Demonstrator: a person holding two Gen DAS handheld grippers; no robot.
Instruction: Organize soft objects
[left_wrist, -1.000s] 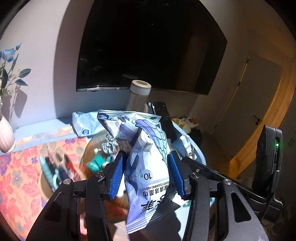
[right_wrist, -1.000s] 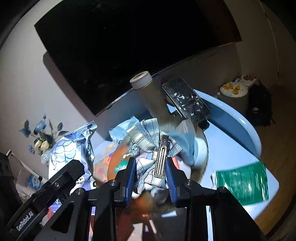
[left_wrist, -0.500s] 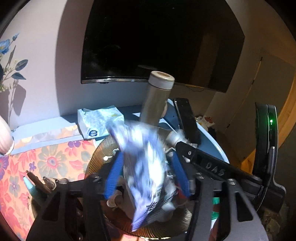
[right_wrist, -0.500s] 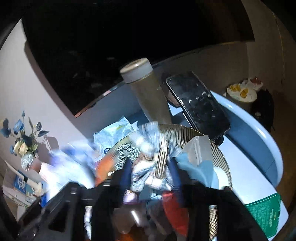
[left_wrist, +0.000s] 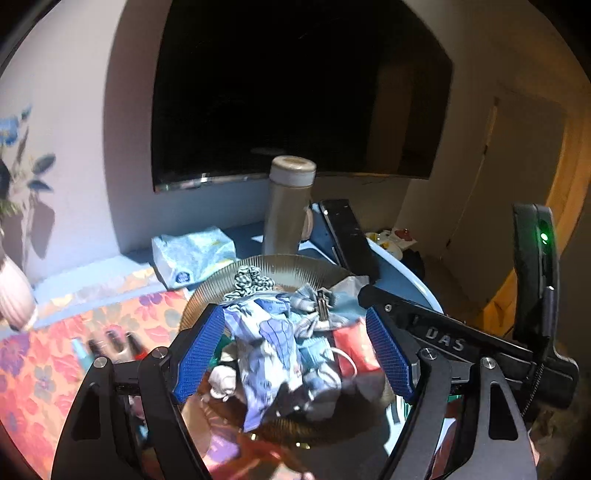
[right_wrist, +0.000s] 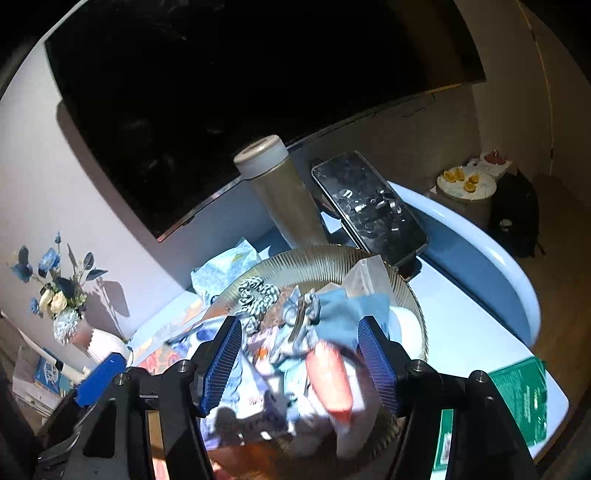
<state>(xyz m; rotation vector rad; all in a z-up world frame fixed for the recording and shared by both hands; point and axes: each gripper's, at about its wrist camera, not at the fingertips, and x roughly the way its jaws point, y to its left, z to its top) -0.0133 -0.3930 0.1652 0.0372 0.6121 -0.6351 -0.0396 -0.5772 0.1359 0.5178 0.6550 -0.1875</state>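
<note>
Left claw (left_wrist: 295, 350) spread wide, nothing gripped; wet-wipes pack (left_wrist: 266, 343) lying loose in the ribbed glass bowl (left_wrist: 295, 264) beside the plaid bow clip (left_wrist: 314, 302) and striped scrunchie (left_wrist: 249, 278).

Right claw (right_wrist: 299, 358) likewise parted over the bowl, bow clip (right_wrist: 301, 314) resting on blue cloth (right_wrist: 347, 314) (drop apparently done). Next, probably: lift clear, seek the tissue pack (right_wrist: 225, 267) on the worktop (right_wrist: 461, 306).

Both claws hang spread wide above the ribbed dish (right_wrist: 325, 258), nothing between their fingers. Beyond the left claw (left_wrist: 295, 350) the tall flask (left_wrist: 290, 210) and propped phone (left_wrist: 347, 236) wall off the far rim; a tissue pack (left_wrist: 192, 254) sits to its far left. Bare bench (right_wrist: 461, 310) lies right of the right claw (right_wrist: 301, 363).
</note>
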